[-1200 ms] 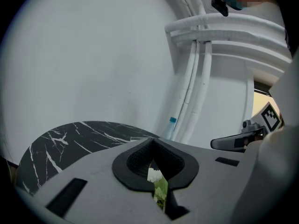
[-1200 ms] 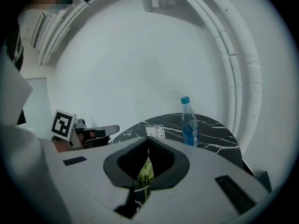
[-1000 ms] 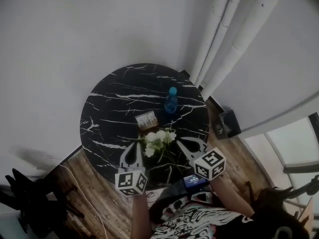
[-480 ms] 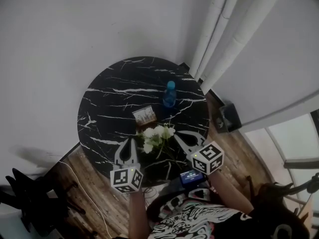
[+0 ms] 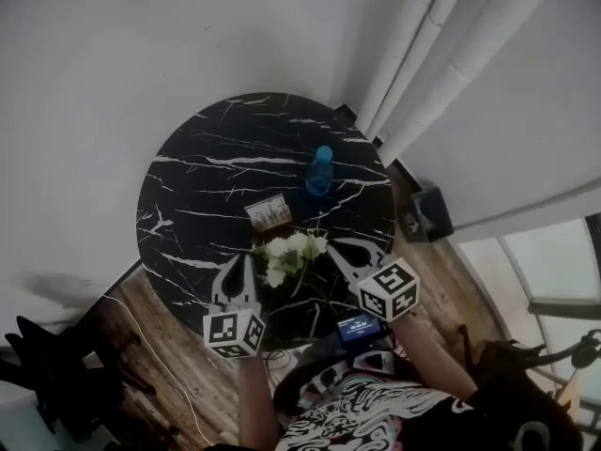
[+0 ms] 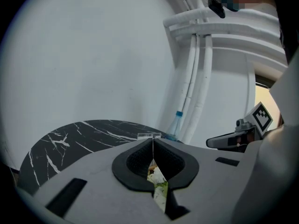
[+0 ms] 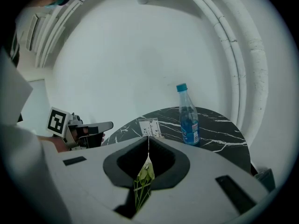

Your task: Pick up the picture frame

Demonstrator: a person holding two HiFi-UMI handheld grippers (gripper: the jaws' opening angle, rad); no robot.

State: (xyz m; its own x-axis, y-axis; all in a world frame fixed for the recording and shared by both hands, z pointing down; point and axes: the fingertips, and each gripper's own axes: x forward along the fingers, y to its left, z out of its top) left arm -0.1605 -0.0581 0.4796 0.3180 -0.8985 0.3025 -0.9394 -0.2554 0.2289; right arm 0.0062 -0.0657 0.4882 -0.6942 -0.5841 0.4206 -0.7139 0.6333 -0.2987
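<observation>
On the bench [image 5: 202, 172], picture frame [image 5: 269, 212] at 12 o'clock past flowers [image 5: 291, 252]; left gripper [image 5: 244, 259] and right gripper [image 5: 340, 246] closed, empty, so I'd open one first.

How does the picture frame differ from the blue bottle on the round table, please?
The bottle is tall, slim and blue with a blue cap; the picture frame is a low, pale rectangle. The picture frame stands close to the white flowers; the bottle stands farther back, toward the white pipes. Both stand on the black marble table.
</observation>
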